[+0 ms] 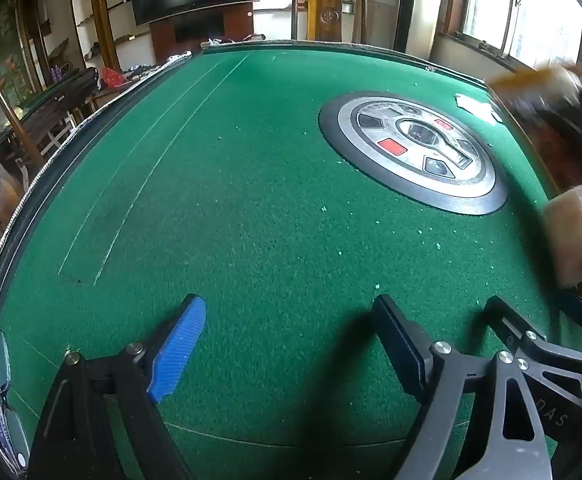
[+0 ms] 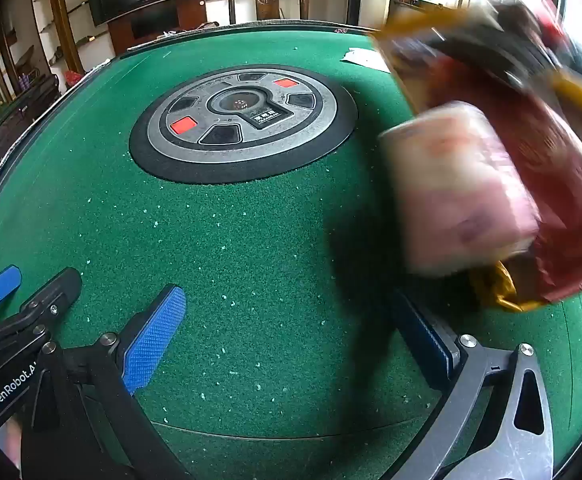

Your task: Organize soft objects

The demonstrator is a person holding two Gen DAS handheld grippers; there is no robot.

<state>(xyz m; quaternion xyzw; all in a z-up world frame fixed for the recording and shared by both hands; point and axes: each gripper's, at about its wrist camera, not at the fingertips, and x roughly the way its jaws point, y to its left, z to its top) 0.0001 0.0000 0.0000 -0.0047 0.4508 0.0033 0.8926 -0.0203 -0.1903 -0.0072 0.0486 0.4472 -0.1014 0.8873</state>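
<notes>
A pink-and-white wrapped soft pack (image 2: pixel 459 188) shows blurred at the right of the green felt table (image 2: pixel 251 240), against a dark red bag (image 2: pixel 559 208) with gold edges. In the left wrist view the pack (image 1: pixel 575 236) and the bag (image 1: pixel 563 128) sit at the far right edge. My right gripper (image 2: pixel 291 340) is open over bare felt, with the pack just beyond its right finger and nothing between its pads. My left gripper (image 1: pixel 287 340) is open too, empty, to the left of the right gripper (image 1: pixel 539 308).
A round grey control dial (image 2: pixel 243 120) with red buttons sits flush in the table's middle. A white paper scrap (image 2: pixel 365 58) lies near the far right rim. Wooden chairs, shelves and a dark screen stand beyond the table. Small light specks dot the felt.
</notes>
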